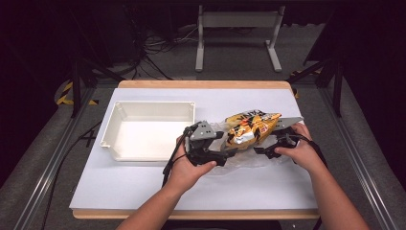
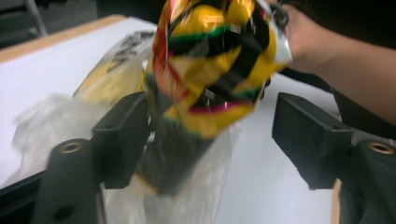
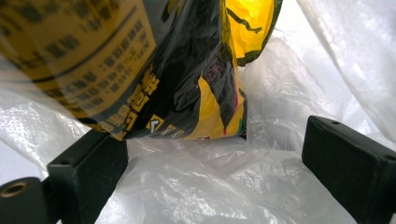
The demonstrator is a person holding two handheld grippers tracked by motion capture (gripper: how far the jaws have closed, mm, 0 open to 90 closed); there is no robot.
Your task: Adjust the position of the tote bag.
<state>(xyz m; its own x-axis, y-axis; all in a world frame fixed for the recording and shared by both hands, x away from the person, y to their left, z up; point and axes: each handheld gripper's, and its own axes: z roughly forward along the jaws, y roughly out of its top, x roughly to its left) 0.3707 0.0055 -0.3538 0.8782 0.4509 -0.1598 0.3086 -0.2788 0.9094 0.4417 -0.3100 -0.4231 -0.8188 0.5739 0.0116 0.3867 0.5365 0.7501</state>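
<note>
While both hands work at the middle of the white table (image 1: 143, 187), a yellow-and-black snack packet (image 1: 249, 128) sits between the two grippers, resting in a crumpled clear plastic bag (image 1: 239, 160). From above, the left gripper (image 1: 218, 155) is at the packet's left end and the right gripper (image 1: 264, 151) at its right end, each held in a hand (image 1: 189, 167). Seen along the left gripper (image 2: 210, 135), its jaws stand wide apart: the packet (image 2: 210, 60) hangs in the gap, close against one pad while the other pad is well clear of it, so nothing is clamped. Along the right gripper (image 3: 212, 154), the jaws are likewise spread, with the packet (image 3: 116, 60) above one pad and the plastic bag (image 3: 201, 186) bunched between them; neither pad presses on it. An empty white tray (image 1: 115, 139) stands just left of the grippers.
</note>
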